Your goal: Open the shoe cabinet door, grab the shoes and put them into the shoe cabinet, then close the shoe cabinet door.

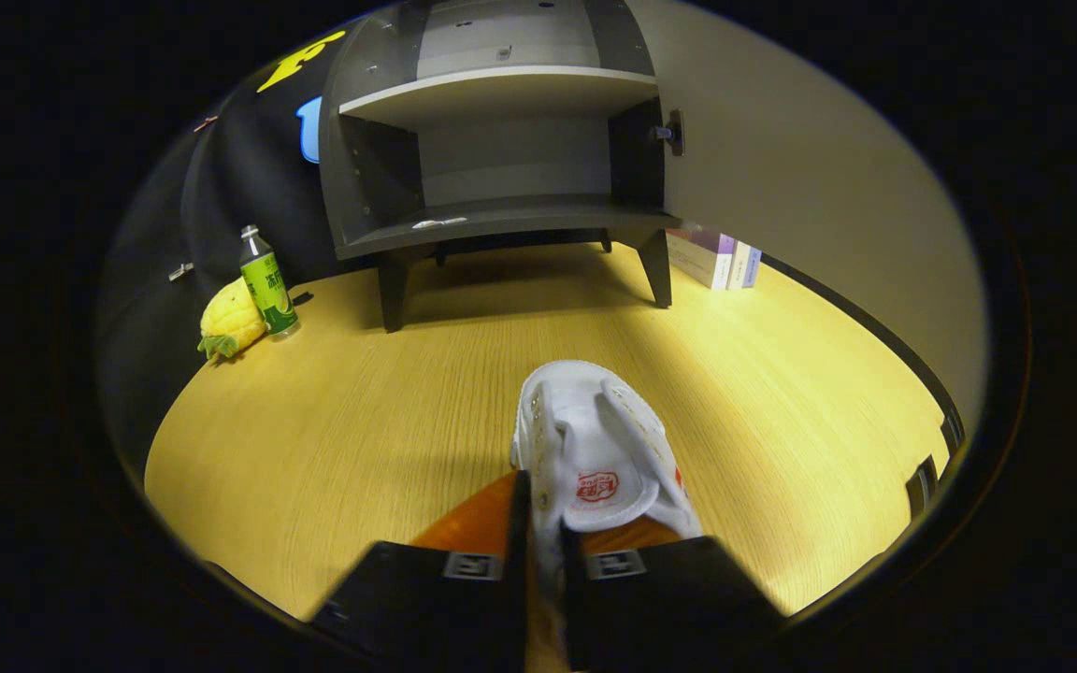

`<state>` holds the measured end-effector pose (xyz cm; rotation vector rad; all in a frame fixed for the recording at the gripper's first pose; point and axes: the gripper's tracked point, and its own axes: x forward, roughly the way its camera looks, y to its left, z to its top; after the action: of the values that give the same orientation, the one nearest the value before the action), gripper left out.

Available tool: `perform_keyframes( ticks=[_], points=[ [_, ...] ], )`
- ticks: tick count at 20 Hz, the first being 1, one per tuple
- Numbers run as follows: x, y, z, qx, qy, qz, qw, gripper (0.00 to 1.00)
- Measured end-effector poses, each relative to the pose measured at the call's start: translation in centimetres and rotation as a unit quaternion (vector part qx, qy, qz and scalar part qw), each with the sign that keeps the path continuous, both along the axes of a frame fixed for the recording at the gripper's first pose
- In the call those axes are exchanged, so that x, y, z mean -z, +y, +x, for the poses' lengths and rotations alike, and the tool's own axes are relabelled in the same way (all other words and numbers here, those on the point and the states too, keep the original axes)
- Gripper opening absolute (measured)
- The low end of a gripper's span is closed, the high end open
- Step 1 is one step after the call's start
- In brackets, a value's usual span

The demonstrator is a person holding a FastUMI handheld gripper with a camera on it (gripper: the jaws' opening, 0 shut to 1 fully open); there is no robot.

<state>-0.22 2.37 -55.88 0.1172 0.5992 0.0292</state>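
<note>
Gripper view. Item: tongs (545, 551), at 6 o'clock, fingers drawn close together and pinching the side wall of a white canvas lace-up shoe (595, 449); one finger sits outside the shoe's wall, the other inside its opening. The shoe points toward 12 o'clock, its toe just ahead of the fingertips, above the pale wood-grain surface (361, 411); whether the sole touches it cannot be told. A red printed mark shows on the insole.

Item: dark grey two-shelf shoe cabinet (501, 159) on short legs, at 12 o'clock, well beyond the shoe, standing on the surface. Its pale door (800, 178) is swung open toward 2 o'clock. A small white scrap lies on the lower shelf.

Item: green-labelled plastic bottle (267, 280), upright, at 10 o'clock, left of the cabinet. Touching it, a yellow pineapple-shaped plush toy (230, 322), lying down.

Item: small upright boxes, white and purple (721, 260), at 1 o'clock, beside the cabinet's right leg.
</note>
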Motion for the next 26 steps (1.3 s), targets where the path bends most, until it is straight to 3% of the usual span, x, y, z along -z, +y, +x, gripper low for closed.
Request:
perform_keyframes(
  ticks=[2,9,20,26],
  points=[
    [0.4,0.2,0.9,-0.012,0.002,0.007,1.000,0.07],
    [-5.4,-1.1,1.9,-0.015,-0.011,0.022,1.000,0.06],
    [-24.4,-0.2,2.4,-0.025,-0.065,0.029,0.997,0.06],
    [-33.9,1.2,6.7,-0.028,-0.101,0.046,0.993,0.06]
  ],
)
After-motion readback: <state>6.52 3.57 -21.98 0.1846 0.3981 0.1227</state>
